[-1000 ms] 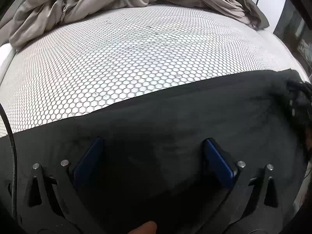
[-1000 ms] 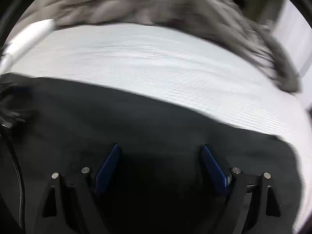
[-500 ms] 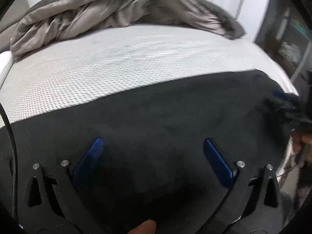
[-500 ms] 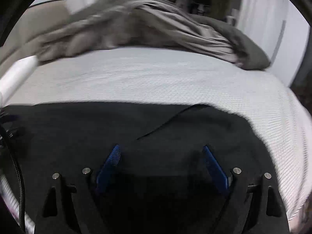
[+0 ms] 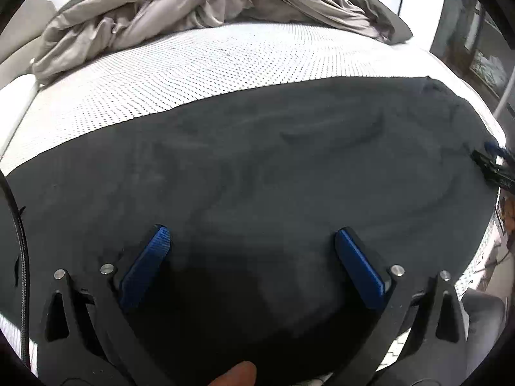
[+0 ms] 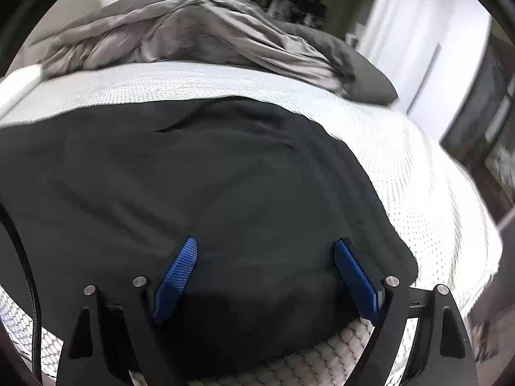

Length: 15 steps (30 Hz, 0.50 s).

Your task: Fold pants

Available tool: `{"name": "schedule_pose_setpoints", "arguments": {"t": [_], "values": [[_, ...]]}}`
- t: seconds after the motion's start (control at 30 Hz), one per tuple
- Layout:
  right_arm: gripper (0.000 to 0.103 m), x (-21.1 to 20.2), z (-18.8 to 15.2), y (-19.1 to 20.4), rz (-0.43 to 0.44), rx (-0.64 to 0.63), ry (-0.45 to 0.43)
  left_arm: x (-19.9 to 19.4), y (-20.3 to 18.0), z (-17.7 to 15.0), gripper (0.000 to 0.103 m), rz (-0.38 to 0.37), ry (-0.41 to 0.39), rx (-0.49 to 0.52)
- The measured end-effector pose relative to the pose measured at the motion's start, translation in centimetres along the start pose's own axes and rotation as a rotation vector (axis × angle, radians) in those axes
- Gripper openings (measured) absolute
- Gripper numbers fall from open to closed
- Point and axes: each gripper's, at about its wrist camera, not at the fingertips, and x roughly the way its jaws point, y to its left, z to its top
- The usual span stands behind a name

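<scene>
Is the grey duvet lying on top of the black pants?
No: the duvet is bunched at the far end, white mattress between it and the pants.

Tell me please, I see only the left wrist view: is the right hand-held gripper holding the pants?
Observer: No. The right hand-held gripper is open over the black pants, with nothing pinched between its pads.
Operator: Where does the cloth end on that side?
Observer: It ends just right of that gripper, lying on the white mattress.
Operator: Is any fold visible there?
Observer: Yes, a layer edge shows near the far side.
</scene>
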Motion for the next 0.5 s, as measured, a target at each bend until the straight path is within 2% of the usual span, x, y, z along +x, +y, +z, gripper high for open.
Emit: {"name": "schedule_pose_setpoints", "arguments": {"t": [0.07, 0.13, 0.2, 0.23, 0.3, 0.37, 0.4, 0.47, 0.5], "values": [[0.088, -1.4, -0.1, 0.5, 0.061, 0.044, -0.022, -1.4, -0.9, -0.3, 0.102, -0.042, -0.026, -0.003], [0.088, -2.9, 0.2, 3.1, 0.121, 0.003, -0.059, -2.6, -2.6, -0.5, 0.102, -0.092, -0.053, 0.016], [0.088, -4.2, 0.2, 6.7, 0.187, -0.067, -0.087, -2.8, -4.6, -0.9, 0.102, -0.132, -0.046, 0.061], [0.088, -4.5, 0.1, 8.7, 0.232, -0.106, -0.081, -2.5, -5.5, -1.2, 0.102, -0.132, -0.034, 0.089], [0.088, -4.6, -0.5, 12.1, 0.280, -0.189, -0.084, -1.8, -6.6, -2.0, 0.103, -0.086, -0.013, 0.128], [0.088, -4.3, -1.2, 13.8, 0.227, -0.273, -0.095, -2.0, -6.4, -2.5, 0.103, -0.104, -0.018, 0.112], [0.088, -4.4, -1.5, 13.7, 0.233, -0.277, -0.095, -2.0, -6.0, -2.5, 0.103, -0.110, -0.017, 0.105], [0.088, -4.1, -1.8, 11.7, 0.231, -0.251, -0.090, -1.9, -5.1, -2.5, 0.103, -0.115, -0.010, 0.099], [0.088, -3.5, -1.6, 9.7, 0.185, -0.231, -0.086, -1.9, -4.8, -2.2, 0.103, -0.118, -0.008, 0.097]]}}
